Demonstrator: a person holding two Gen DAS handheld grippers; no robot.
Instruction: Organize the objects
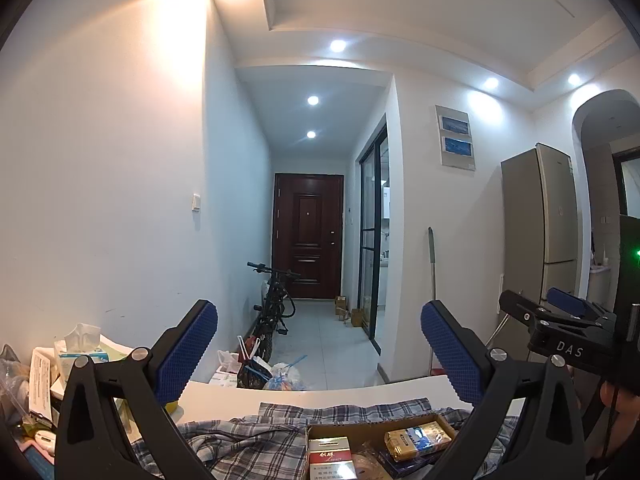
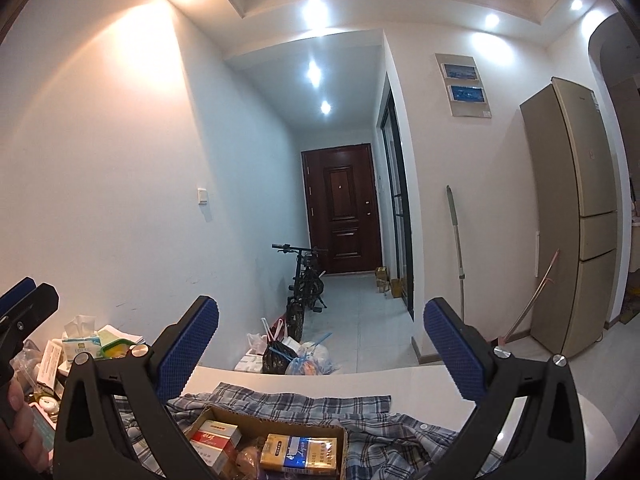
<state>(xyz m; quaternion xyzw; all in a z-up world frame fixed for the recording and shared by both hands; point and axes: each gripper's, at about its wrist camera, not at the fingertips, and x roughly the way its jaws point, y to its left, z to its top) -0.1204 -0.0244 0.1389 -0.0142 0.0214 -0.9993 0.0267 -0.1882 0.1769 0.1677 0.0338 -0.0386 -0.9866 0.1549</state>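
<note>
Cardboard box (image 2: 276,432) sits low in front of you on the plaid shirt (image 2: 360,408), which is spread over the white table (image 2: 420,380). To do this step well, tip both grippers down first, since both cameras look mostly at the hallway, and pick one item before you close. Your left gripper (image 1: 320,344) and right gripper (image 2: 322,332) both stand wide apart at the fingers and carry nothing; they hover above the box, not touching it.

Inside the open box you can see a red-and-white pack (image 2: 214,438) toward the left and a gold pack (image 2: 298,454) with a blue patch beside it, lying flat. Something rounded lies between them, too dim to name. The packs look rigid and slick, so I'd judge a square grip across the narrow sides safest. Left of the shirt, a tissue box (image 2: 82,342) stands among clutter.
</note>
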